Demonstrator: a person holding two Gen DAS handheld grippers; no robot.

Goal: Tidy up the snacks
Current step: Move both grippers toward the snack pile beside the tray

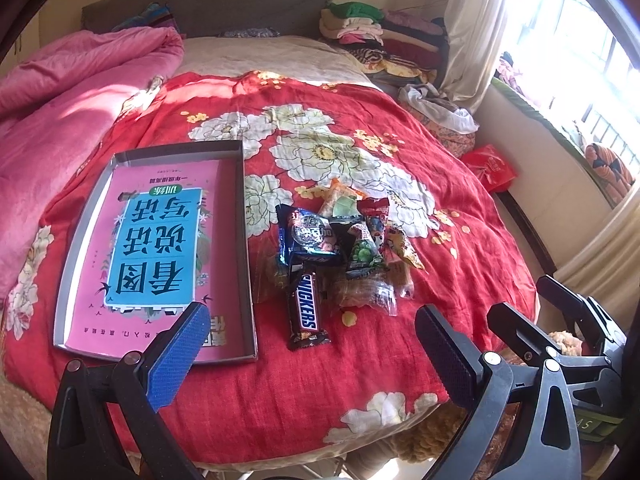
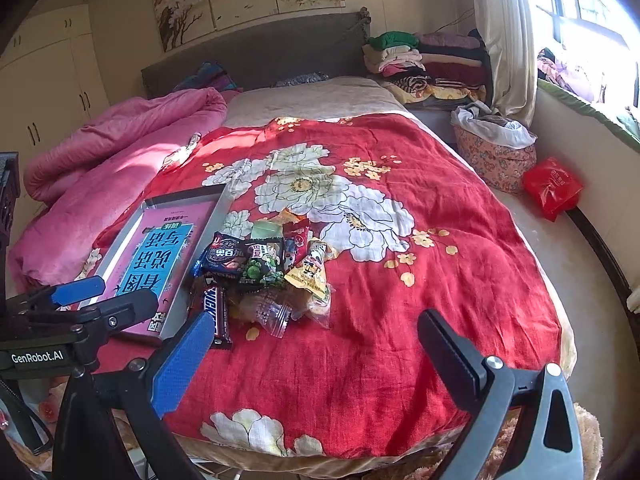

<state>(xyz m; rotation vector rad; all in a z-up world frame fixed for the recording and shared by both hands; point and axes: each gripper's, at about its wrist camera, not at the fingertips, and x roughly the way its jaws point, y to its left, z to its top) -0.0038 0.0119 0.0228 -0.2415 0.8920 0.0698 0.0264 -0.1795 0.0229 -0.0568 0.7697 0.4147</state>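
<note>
A pile of wrapped snacks [image 1: 352, 240] lies on the red flowered cloth on the bed; it also shows in the right wrist view [image 2: 272, 272]. A Snickers bar [image 1: 306, 310] lies at the pile's near edge, also seen in the right wrist view [image 2: 218, 312]. A shallow grey box [image 1: 246, 216] with a pink and blue booklet [image 1: 156, 252] inside sits left of the pile, and shows in the right wrist view [image 2: 222, 204]. My left gripper [image 1: 312, 348] is open and empty, hovering near the Snickers. My right gripper [image 2: 316, 356] is open and empty, right of the pile.
A pink quilt [image 1: 60, 112] is bunched at the left. Folded clothes [image 1: 380, 36] are stacked by the headboard. A flowered basket [image 2: 496, 156] and a red bag [image 2: 552, 188] lie at the right by the window wall. The bed's near edge is just below the grippers.
</note>
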